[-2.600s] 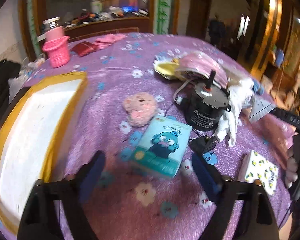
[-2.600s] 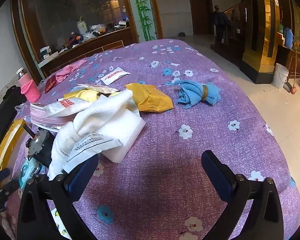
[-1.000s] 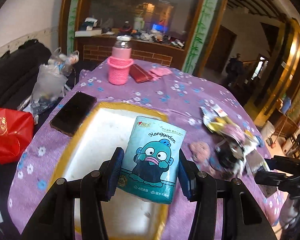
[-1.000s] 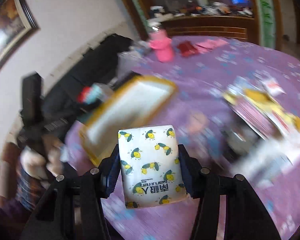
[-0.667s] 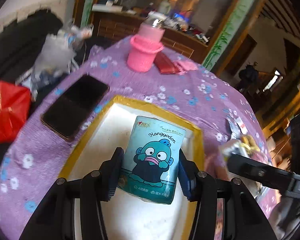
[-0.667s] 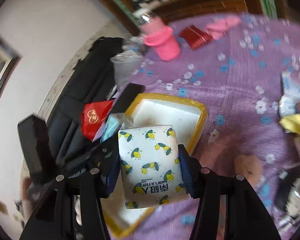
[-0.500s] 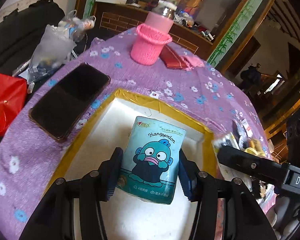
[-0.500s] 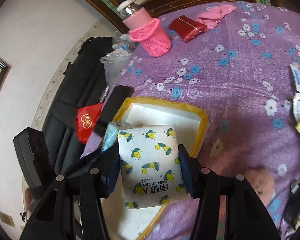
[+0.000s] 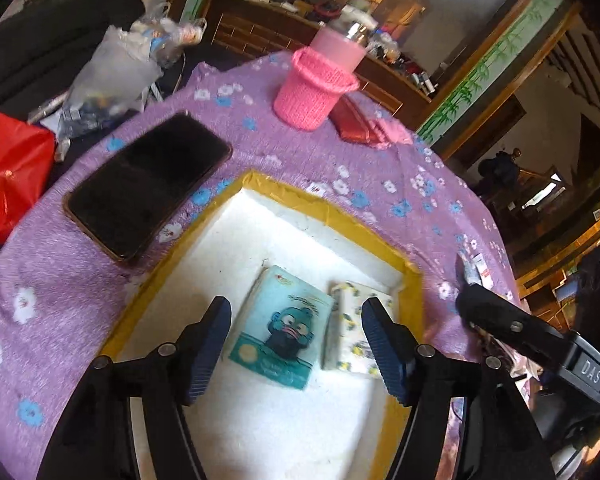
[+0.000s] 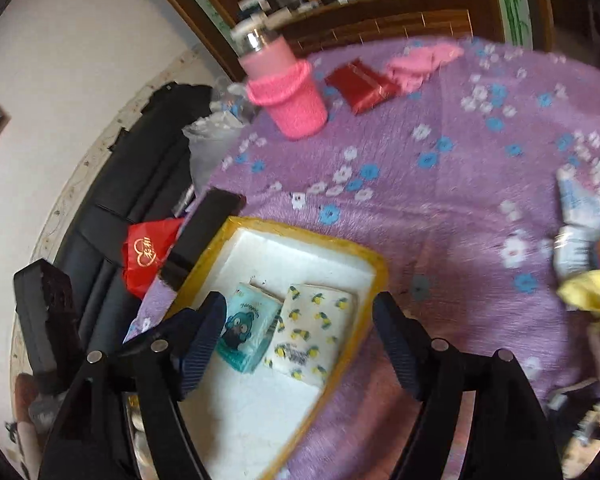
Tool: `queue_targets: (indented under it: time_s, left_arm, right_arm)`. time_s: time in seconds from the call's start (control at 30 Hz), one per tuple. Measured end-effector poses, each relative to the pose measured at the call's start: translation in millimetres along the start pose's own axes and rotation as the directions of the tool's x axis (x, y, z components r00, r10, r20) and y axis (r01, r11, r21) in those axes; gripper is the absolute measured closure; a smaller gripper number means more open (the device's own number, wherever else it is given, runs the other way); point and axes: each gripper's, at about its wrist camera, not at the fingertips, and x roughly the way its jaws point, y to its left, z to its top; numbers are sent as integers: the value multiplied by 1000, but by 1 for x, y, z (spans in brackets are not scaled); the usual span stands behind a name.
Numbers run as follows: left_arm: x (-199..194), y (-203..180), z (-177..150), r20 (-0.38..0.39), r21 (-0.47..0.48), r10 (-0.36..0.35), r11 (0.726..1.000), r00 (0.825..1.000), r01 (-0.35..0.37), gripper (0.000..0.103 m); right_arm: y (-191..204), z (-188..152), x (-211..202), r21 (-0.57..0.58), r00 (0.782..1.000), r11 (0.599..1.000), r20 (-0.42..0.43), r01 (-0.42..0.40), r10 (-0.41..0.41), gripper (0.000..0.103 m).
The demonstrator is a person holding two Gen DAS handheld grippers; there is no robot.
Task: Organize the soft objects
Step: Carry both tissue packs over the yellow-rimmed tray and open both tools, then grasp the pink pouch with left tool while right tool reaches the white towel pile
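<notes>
Purple cloth (image 9: 320,152), white tray (image 9: 332,212): your left gripper (image 9: 296,340) and right gripper (image 10: 300,336) just opened, empty; teal pack (image 9: 284,326) and lemon pack (image 10: 314,332) lie inside, seemingly touching. Two sorted.

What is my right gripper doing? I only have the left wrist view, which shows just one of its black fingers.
Observer: The right gripper is open. Its jaws have just been opening, and nothing is between the pads.
Operator: Is the lemon pack fully inside? My finger hides its corner.
Observer: Yes. The white lemon-print tissue pack lies flat inside the yellow-rimmed white foam tray, right beside the teal cartoon tissue pack.
Operator: Anything further right on the table?
Observer: A crumpled yellow item lies at that picture's right edge, too blurred to identify.
</notes>
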Motion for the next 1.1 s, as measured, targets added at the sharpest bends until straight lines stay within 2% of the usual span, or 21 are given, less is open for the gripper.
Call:
queue_targets:
  time_s: [0.17, 0.23, 0.33, 0.43, 0.6, 0.77, 0.93, 1.03, 1.1]
  left_arm:
    - [-36, -37, -15, 55, 72, -39, 997, 998, 35, 24]
    - [-46, -60, -26, 66, 132, -57, 990, 996, 48, 16]
    - [-50, -90, -44, 60, 208, -78, 976, 995, 64, 12]
    - [-37, -122, -65, -5, 273, -103, 957, 995, 101, 12]
    - [-11, -163, -88, -93, 313, -102, 941, 990, 127, 12]
    - [-1, -192, -98, -120, 320, -97, 938, 988, 131, 12]
    - [14, -212, -92, -137, 304, -97, 943, 986, 135, 12]
    - [26, -222, -84, -159, 265, -121, 951, 980, 161, 12]
    - [39, -232, -78, -177, 249, -130, 953, 976, 172, 12]
  right_arm:
    - [-26, -18, -72, -38, 995, 999, 96, 19, -15, 28]
    - [-47, -27, -103, -25, 990, 999, 138, 44, -40, 26]
    - [-91, -45, -147, 20, 969, 991, 207, 134, -135, 22]
    - [-135, -63, -173, 87, 946, 974, 233, 210, -225, 22]
    - [-197, -87, -189, 209, 934, 954, 241, 216, -264, 22]
    - [-233, -90, -190, 254, 936, 951, 255, 179, -245, 22]
    - [-260, -86, -189, 312, 925, 941, 304, 130, -229, 22]
    - [-274, -90, -188, 335, 914, 937, 341, 100, -220, 22]
    - [-284, -94, -185, 347, 916, 932, 333, 100, -223, 22]
